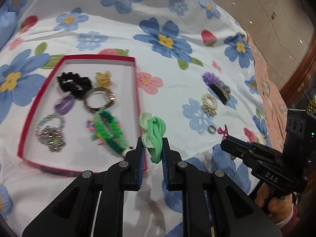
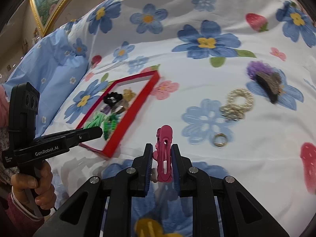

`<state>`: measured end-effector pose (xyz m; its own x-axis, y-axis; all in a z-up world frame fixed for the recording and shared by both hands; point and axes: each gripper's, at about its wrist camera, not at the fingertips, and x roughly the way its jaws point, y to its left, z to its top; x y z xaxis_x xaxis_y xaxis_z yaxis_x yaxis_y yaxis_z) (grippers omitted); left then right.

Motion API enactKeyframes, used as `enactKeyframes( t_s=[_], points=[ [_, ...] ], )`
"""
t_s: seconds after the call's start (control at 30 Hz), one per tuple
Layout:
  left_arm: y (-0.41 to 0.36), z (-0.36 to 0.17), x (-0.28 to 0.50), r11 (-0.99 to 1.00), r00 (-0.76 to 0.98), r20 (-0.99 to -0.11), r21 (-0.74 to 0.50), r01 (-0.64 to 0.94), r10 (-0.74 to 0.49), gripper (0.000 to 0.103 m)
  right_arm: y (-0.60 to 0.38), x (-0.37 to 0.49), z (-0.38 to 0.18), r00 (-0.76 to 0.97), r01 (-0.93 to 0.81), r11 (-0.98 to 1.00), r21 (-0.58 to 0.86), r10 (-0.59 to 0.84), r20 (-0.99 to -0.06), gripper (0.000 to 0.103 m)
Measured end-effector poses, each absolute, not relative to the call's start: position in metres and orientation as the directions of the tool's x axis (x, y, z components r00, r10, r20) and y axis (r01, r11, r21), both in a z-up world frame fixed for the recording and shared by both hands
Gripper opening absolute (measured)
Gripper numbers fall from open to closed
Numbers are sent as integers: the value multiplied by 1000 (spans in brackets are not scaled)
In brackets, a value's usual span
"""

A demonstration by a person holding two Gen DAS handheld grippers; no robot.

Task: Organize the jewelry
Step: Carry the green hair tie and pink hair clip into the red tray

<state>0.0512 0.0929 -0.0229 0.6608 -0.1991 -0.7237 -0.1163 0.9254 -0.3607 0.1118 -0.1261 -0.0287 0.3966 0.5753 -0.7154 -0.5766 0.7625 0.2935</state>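
Jewelry is lying in one red-rimmed tray [image 1: 138,90] that is sitting on a flower-printed bed sheet [image 1: 177,9], toward the bed's left side. Six pieces are resting inside it: one black scrunchie [image 1: 74,83], one yellow flower clip [image 1: 103,78], one metal bangle [image 1: 99,100], one purple hair tie [image 1: 65,104], one beaded bracelet with a sparkly charm [image 1: 50,134] and one green braided band [image 1: 107,133]. The left gripper [image 1: 154,148] is clamping one green hair tie [image 1: 156,136] between its pads, holding it just beside the tray's near right corner. The right gripper [image 2: 162,154] is squeezing one pink hair clip [image 2: 164,154] upright between its fingers, above the sheet near the bed's front edge. Three loose pieces are waiting on the sheet toward the bed's right edge: one purple-and-black hair claw [image 2: 266,81], one pearl hair tie [image 2: 238,103] and one small ring [image 2: 219,139], each lying apart from the tray.
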Motion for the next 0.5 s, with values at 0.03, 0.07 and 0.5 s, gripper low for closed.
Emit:
enactKeyframes(
  t_s=[0.03, 0.07, 0.5],
  points=[
    [97, -23, 48, 924, 663, -723, -361, -124, -194, 14, -121, 110, -28, 390, -585, 756, 294, 580, -715, 18],
    [101, -23, 46, 923, 665, -723, -362, -132, -189, 14, -118, 109, -28, 386, -591, 751, 295, 584, -715, 18],
    [154, -24, 12, 892, 688, -715, -385, -237, -125, 14, -64, 97, -26, 315, -666, 681, 304, 626, -713, 19]
  ],
)
